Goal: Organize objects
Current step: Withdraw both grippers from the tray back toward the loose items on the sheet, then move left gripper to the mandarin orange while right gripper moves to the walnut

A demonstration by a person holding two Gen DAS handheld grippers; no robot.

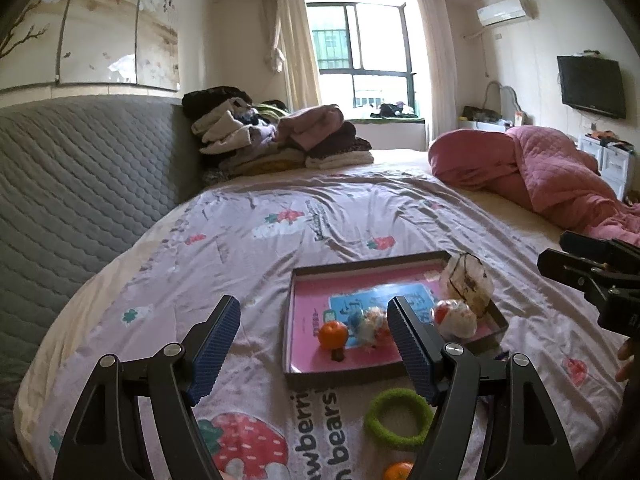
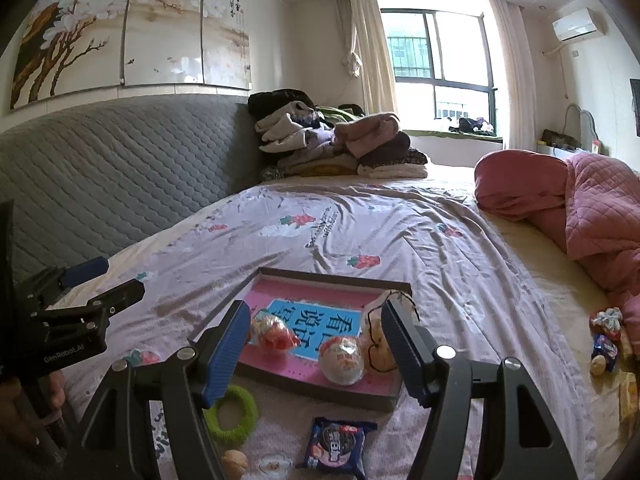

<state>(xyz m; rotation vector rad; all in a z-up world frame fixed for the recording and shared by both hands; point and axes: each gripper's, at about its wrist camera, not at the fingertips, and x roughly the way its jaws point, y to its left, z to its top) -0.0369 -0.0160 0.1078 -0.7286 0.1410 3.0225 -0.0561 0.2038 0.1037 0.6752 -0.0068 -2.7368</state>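
Note:
A shallow box tray [image 1: 360, 266] with a pink and blue bottom lies on the bed; it also shows in the right wrist view [image 2: 320, 394]. It holds an orange [image 1: 333, 335], wrapped round snacks [image 1: 456, 317] [image 2: 342, 360] [image 2: 272, 332] and a clear bag [image 1: 466, 282]. A green ring [image 1: 400, 419] [image 2: 232, 412] lies in front of the tray, with another orange [image 1: 397, 471], a blue snack packet [image 2: 338, 448] and a walnut [image 2: 235, 464]. My left gripper [image 1: 314, 350] is open and empty above the tray's near edge. My right gripper [image 2: 312, 354] is open and empty over the tray.
The bed has a strawberry-print sheet [image 1: 280, 220]. A grey padded headboard [image 1: 80, 184] is on the left. Folded clothes [image 1: 280, 136] are piled at the far end. A pink quilt [image 1: 540, 168] lies at right, with small snacks [image 2: 608, 340] beside it.

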